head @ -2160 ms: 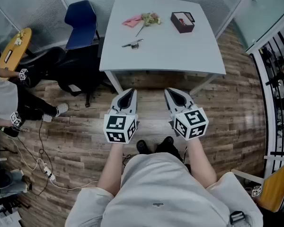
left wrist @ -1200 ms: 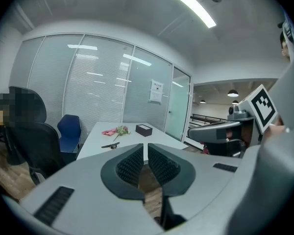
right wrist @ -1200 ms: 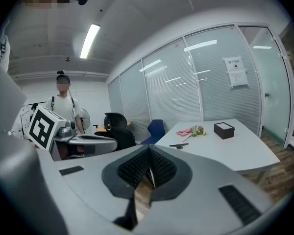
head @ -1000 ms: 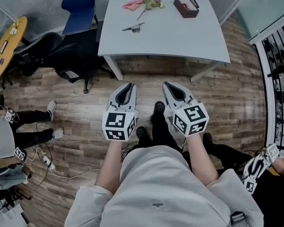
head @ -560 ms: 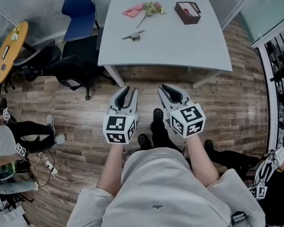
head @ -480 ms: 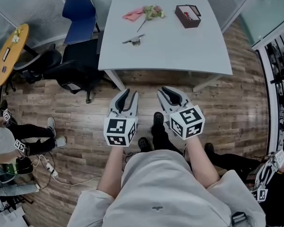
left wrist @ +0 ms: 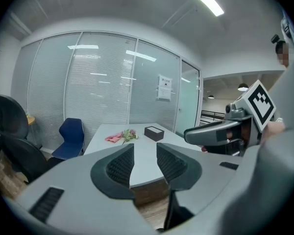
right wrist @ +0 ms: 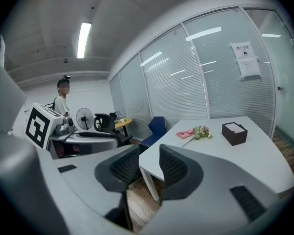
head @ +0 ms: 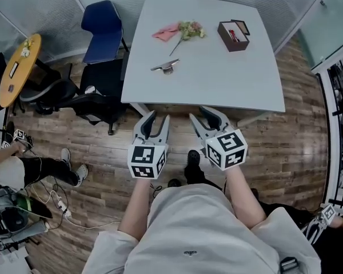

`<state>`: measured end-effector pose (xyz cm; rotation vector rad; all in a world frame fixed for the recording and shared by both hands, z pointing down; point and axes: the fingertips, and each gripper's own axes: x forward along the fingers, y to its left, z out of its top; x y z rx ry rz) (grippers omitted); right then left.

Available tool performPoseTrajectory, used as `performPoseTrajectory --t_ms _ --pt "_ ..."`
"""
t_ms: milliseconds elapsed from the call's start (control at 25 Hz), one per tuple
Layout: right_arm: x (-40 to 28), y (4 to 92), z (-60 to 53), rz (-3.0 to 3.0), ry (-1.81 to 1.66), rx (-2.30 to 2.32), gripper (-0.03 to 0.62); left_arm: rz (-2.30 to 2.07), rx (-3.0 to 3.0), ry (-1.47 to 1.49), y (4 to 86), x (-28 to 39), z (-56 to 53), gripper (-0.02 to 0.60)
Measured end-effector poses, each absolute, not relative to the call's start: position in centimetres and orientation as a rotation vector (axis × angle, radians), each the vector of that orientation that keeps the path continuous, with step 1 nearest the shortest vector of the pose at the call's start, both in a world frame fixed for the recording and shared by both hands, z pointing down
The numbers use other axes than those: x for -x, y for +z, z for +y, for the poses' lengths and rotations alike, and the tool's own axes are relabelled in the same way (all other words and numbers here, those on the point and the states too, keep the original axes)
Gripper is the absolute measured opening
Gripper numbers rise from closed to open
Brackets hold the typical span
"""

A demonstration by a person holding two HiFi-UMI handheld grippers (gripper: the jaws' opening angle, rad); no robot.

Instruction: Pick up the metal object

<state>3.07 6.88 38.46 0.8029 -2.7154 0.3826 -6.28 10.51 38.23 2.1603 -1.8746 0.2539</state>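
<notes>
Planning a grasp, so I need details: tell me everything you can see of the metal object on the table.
The metal object is small, grey and shiny: a thin bar with a thicker lump on it. It lies flat on the white table, toward its left side, apart from the flower. Only the table touches it.

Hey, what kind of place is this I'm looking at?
Most likely an office meeting room. It has glass partition walls with blinds, a white table, and a blue chair and a black swivel chair beside the table.
</notes>
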Motion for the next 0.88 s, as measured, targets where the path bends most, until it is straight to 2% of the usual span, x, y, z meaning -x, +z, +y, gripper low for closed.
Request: performPoseTrajectory --t_ms 880 --pt "-4.1 39.2 -4.5 -2.747 0.402 -0.696 0.140 -1.967 -2.094 0.292 38.4 4.5 0.2 0.160"
